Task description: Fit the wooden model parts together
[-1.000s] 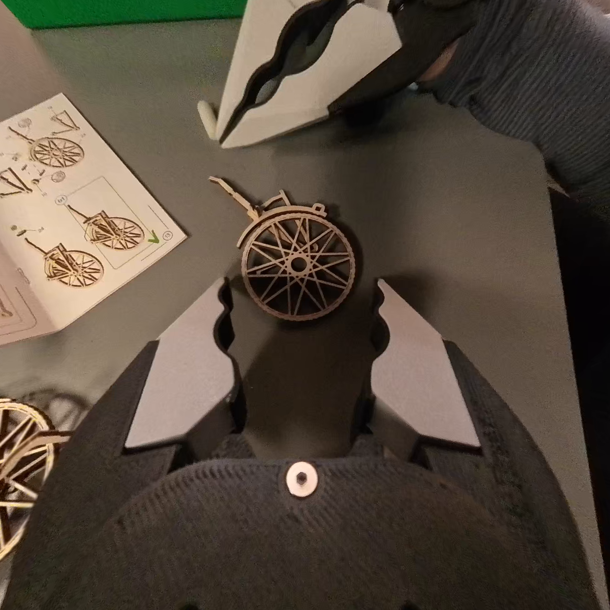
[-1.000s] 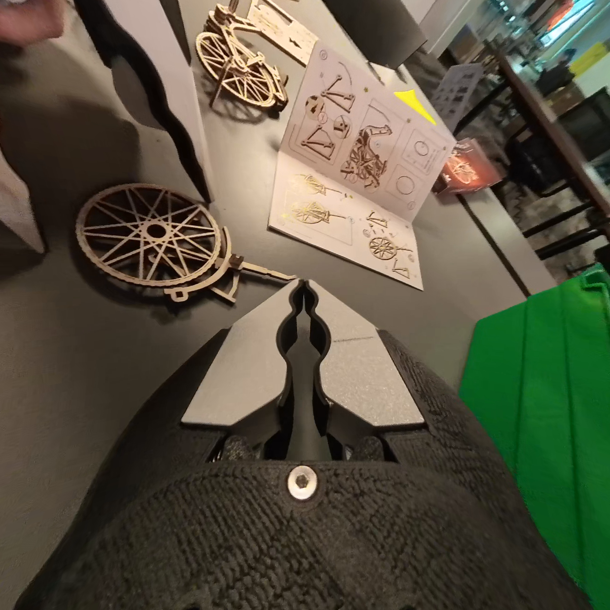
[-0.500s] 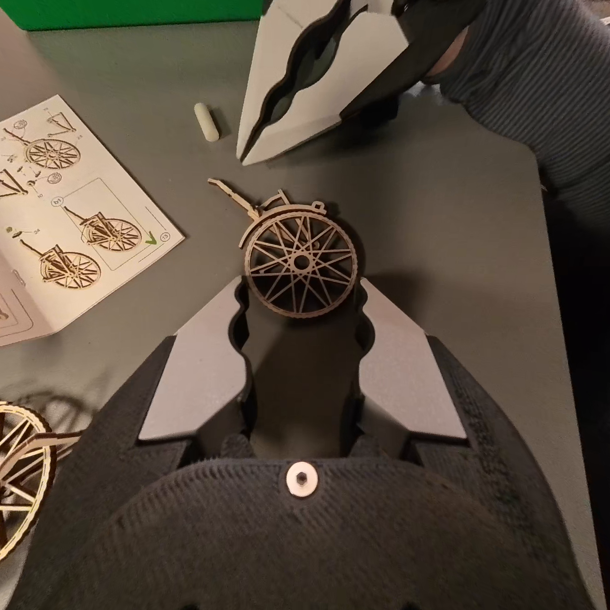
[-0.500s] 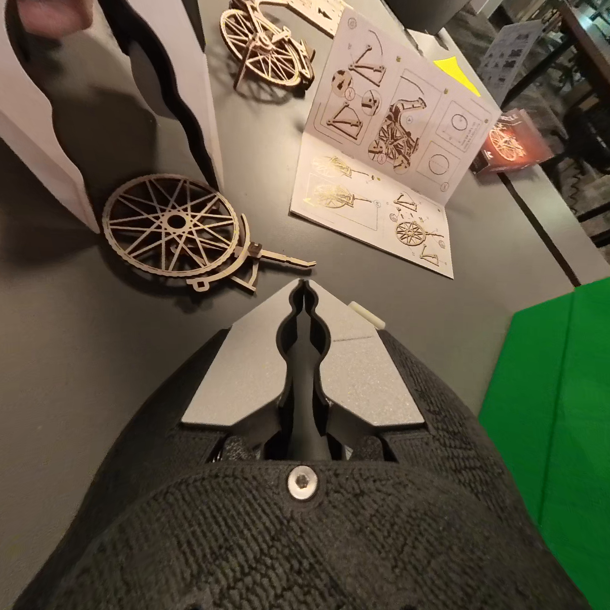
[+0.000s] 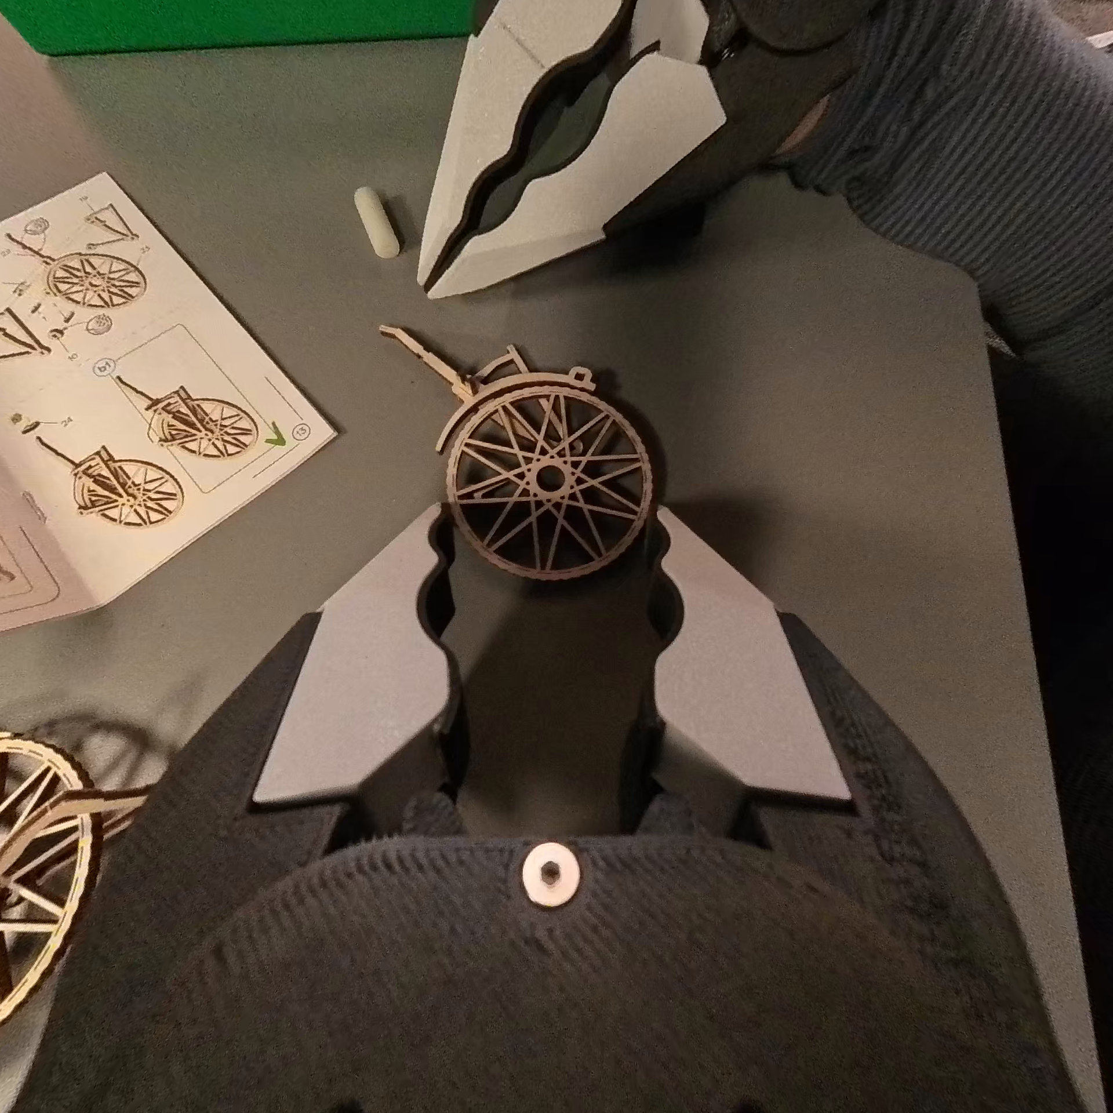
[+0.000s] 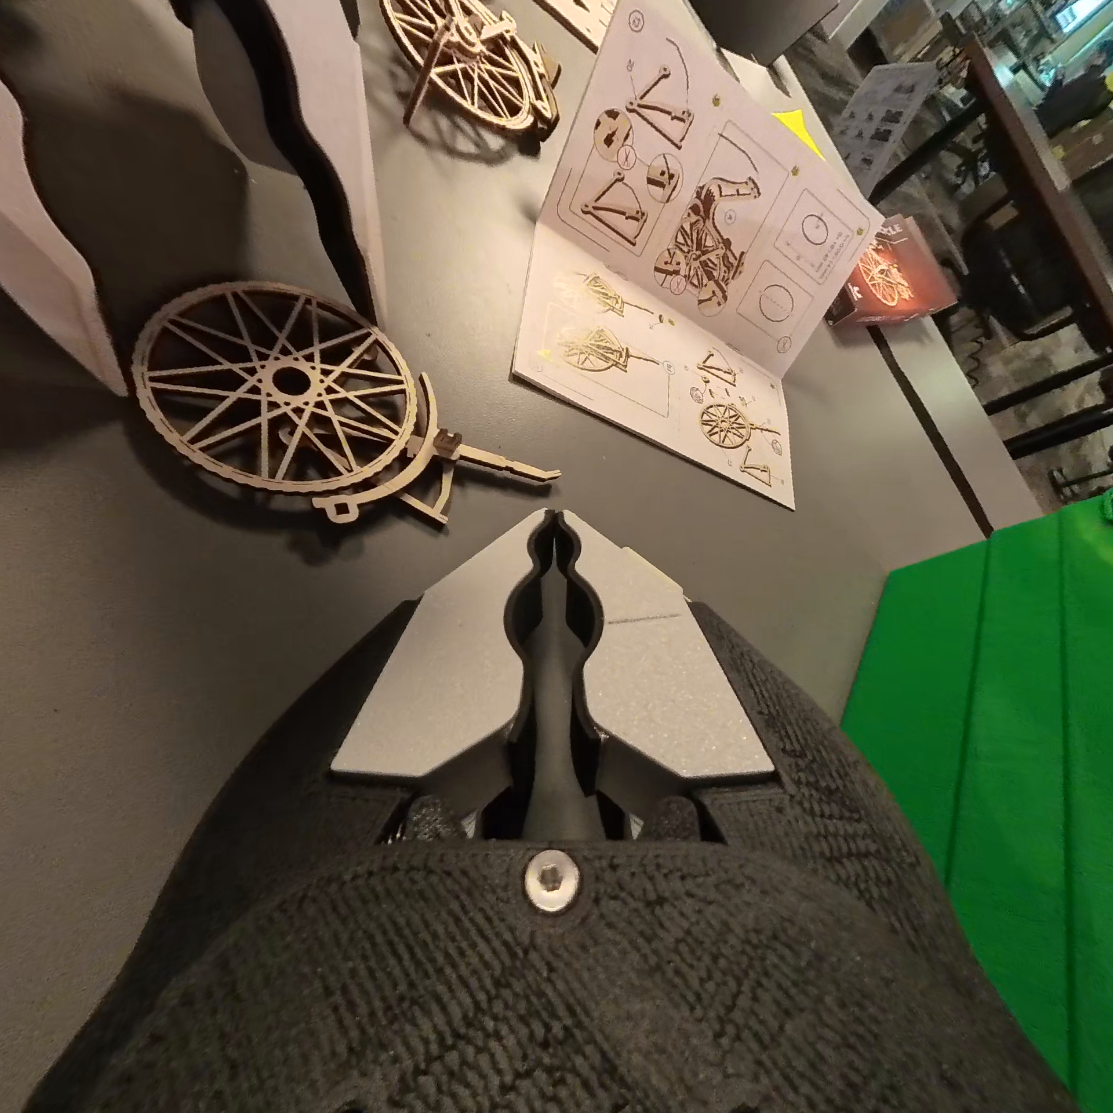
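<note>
A wooden spoked wheel with a fender and a thin stem lies on the grey table. My left gripper straddles its near half, and its grey fingers touch the rim on both sides. In the right wrist view the wheel looks tilted up off its fender between those fingers. My right gripper is shut and empty, with its tip just short of the stem. In the left wrist view it points down at the table beyond the wheel.
An open instruction booklet lies beside the wheel. A partly built wooden model stands near it. A small white peg, a green box, a sleeve and the table's edge are close by. The left gripper's tips are roughly 9 centimetres from the right gripper's. It is some 4 centimetres from my right tips to the small white peg.
My left fingers have closed from wide apart onto the wheel's rim, and the wheel now looks tilted. My right gripper has shifted right, uncovering the white peg.
</note>
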